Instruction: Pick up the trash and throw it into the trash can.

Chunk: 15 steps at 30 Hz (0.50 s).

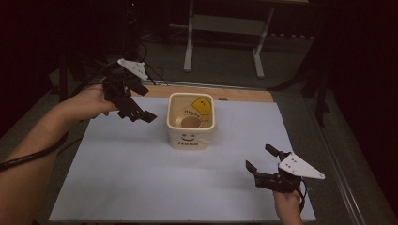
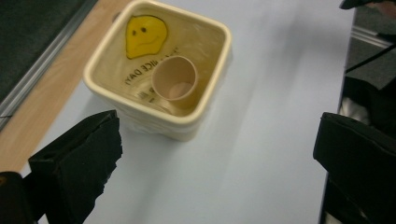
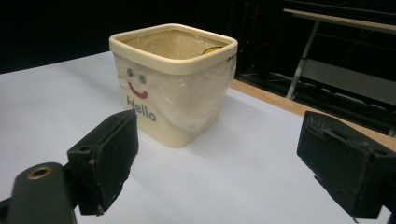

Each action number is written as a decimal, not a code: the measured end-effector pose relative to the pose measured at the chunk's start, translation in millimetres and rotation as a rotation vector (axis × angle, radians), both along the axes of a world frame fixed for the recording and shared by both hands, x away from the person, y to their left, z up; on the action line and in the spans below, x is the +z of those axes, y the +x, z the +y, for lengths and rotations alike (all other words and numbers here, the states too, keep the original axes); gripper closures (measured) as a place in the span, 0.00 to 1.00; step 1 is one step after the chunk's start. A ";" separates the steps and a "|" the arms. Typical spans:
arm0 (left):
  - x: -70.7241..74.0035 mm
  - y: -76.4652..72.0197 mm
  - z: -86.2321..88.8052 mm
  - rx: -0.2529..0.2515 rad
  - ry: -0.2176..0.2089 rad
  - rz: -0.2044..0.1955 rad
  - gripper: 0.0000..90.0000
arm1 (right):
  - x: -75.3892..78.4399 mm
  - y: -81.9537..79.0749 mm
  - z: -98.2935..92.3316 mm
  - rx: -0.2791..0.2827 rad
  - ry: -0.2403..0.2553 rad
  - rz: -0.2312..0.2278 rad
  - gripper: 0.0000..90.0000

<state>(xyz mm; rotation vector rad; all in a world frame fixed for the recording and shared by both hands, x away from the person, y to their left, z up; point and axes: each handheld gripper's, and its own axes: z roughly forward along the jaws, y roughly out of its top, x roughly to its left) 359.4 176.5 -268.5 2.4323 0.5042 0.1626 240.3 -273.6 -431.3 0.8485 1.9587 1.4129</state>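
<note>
Cup (image 2: 173, 84) stands inside the bin (image 1: 174, 123) mid-table; both the left gripper (image 1: 136, 111) and the right gripper (image 1: 260, 161) hang wide open, holding nothing. It looks like the approach step: next, the left gripper likely must dip into the bin and close on the cup's rim.

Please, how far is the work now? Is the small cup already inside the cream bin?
Done, it seems: the small beige paper cup lies inside the cream square plastic bin, which has a clear liner bag. In hand: nothing. The left gripper is open and raised beside the bin; the right gripper is open, apart from it, over the white table sheet. Left to do: nothing more is visible on the sheet.
</note>
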 end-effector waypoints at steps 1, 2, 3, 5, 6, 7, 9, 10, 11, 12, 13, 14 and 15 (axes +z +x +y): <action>-2.0 -1.8 1.5 0.001 -0.002 0.001 0.02 | 0.0 0.2 0.1 0.001 -0.001 -0.001 0.14; -4.1 -4.3 2.6 0.003 -0.001 -0.011 0.02 | 0.0 0.2 0.3 0.001 -0.003 -0.002 0.14; -6.1 -7.1 4.3 -0.005 -0.006 -0.002 0.02 | 0.0 0.1 0.4 0.001 -0.003 -0.003 0.14; -7.7 -9.2 4.9 -0.005 -0.016 -0.001 0.02 | 0.1 0.1 0.4 0.002 -0.002 -0.002 0.14; -11.5 -14.0 6.7 -0.010 -0.015 -0.004 0.02 | -0.1 0.1 0.3 0.001 -0.002 -0.001 0.14; -13.7 -17.0 7.8 -0.012 -0.021 -0.004 0.02 | -0.1 0.3 0.3 0.001 -0.002 -0.001 0.14; -16.3 -21.1 9.5 -0.019 -0.015 -0.005 0.02 | -0.3 0.4 0.5 0.000 0.001 0.002 0.14; -16.3 -21.1 9.5 -0.019 -0.015 -0.005 0.02 | -0.3 0.4 0.5 0.000 0.001 0.002 0.14; -19.7 -25.8 12.0 -0.015 -0.039 -0.005 0.02 | -0.2 0.4 0.7 0.000 -0.002 -0.001 0.14; -19.7 -25.8 12.0 -0.015 -0.039 -0.005 0.02 | -0.2 0.4 0.7 0.000 -0.002 -0.001 0.14; -23.4 -29.8 14.5 -0.011 -0.036 -0.017 0.02 | -0.3 0.5 0.8 0.001 -0.001 0.000 0.14; -23.4 -29.8 14.5 -0.011 -0.036 -0.017 0.02 | -0.3 0.5 0.8 0.001 -0.001 0.000 0.14; -26.3 -32.3 16.4 -0.011 -0.035 -0.013 0.02 | -0.3 0.5 0.9 0.000 -0.001 0.001 0.14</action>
